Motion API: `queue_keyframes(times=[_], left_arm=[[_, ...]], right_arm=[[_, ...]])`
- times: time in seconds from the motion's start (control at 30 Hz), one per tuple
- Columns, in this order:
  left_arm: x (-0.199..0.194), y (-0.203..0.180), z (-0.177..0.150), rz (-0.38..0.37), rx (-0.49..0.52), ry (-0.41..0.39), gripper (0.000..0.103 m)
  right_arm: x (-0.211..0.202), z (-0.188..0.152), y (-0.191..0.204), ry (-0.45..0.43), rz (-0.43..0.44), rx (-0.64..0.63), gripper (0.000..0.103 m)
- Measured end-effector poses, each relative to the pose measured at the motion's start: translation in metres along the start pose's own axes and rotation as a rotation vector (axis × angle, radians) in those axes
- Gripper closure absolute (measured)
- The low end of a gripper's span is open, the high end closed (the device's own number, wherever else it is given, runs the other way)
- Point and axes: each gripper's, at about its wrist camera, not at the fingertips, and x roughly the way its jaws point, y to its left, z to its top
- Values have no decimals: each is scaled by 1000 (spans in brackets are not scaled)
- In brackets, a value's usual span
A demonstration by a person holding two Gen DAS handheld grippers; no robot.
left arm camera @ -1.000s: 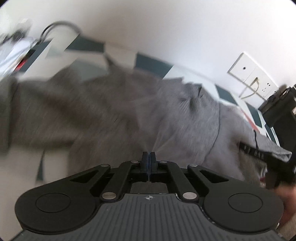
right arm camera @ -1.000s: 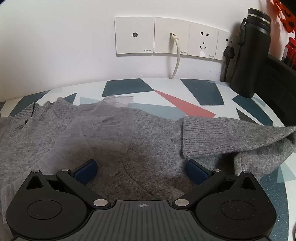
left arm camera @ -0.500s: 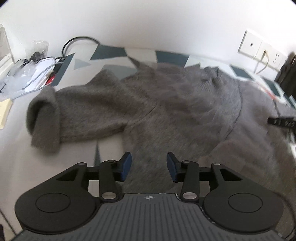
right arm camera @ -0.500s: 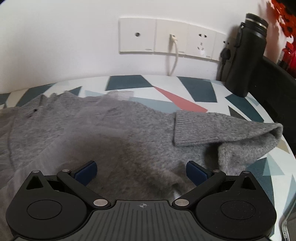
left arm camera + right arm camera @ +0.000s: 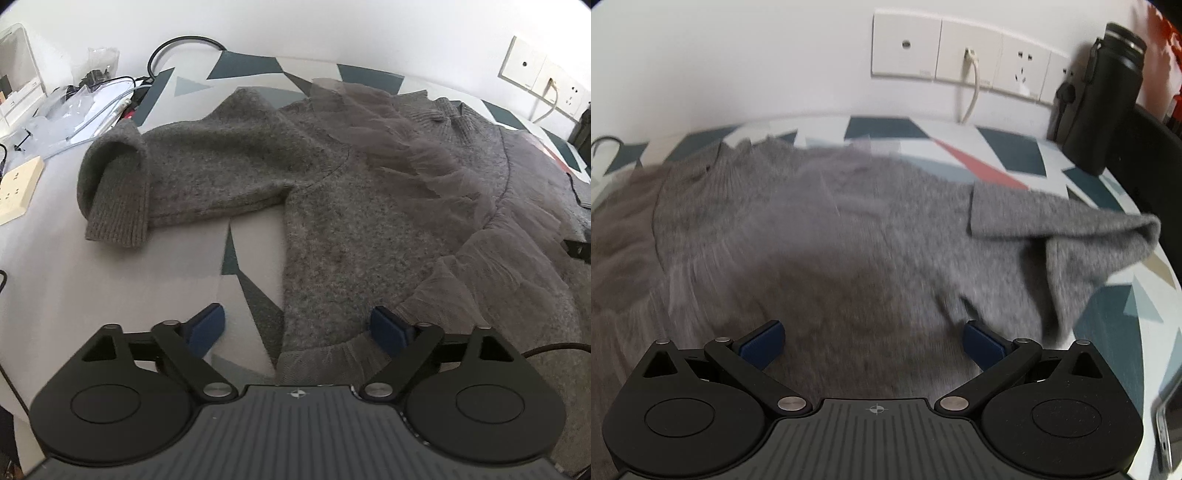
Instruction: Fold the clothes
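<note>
Patterned table (image 5: 110, 288) holds sweater (image 5: 351, 229); bottle (image 5: 1104, 96), cables (image 5: 110, 88) flank it.

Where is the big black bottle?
In the right wrist view, the black bottle stands at the far right by the wall, right of the wall sockets.

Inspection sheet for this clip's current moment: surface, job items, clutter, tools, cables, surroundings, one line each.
Surface: table with white, teal and red geometric pattern.
Job's things: grey sweater spread flat, sheer ruffle trim; left sleeve folded over at its cuff, right sleeve doubled back.
Clutter: clear plastic bags, beige socket strip, black flask.
Tools: left tool open, jaws just opened, sweater hem between them, unpinched; right tool open above the sweater.
Cables: black loop at the wall; white lead in a wall socket.
Surroundings: white wall, socket plates.
</note>
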Motion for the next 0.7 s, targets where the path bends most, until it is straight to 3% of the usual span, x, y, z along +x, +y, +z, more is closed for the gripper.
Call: queue_keyframes(times=[0.07,0.7], left_arm=[[3,-5,-1,-4,21,13,0],[5,-10,-3,21,-1,-1,0]], right_arm=[[0,-4,-1,15,8,6,1],[0,-8,-2,18,35,-7,1]])
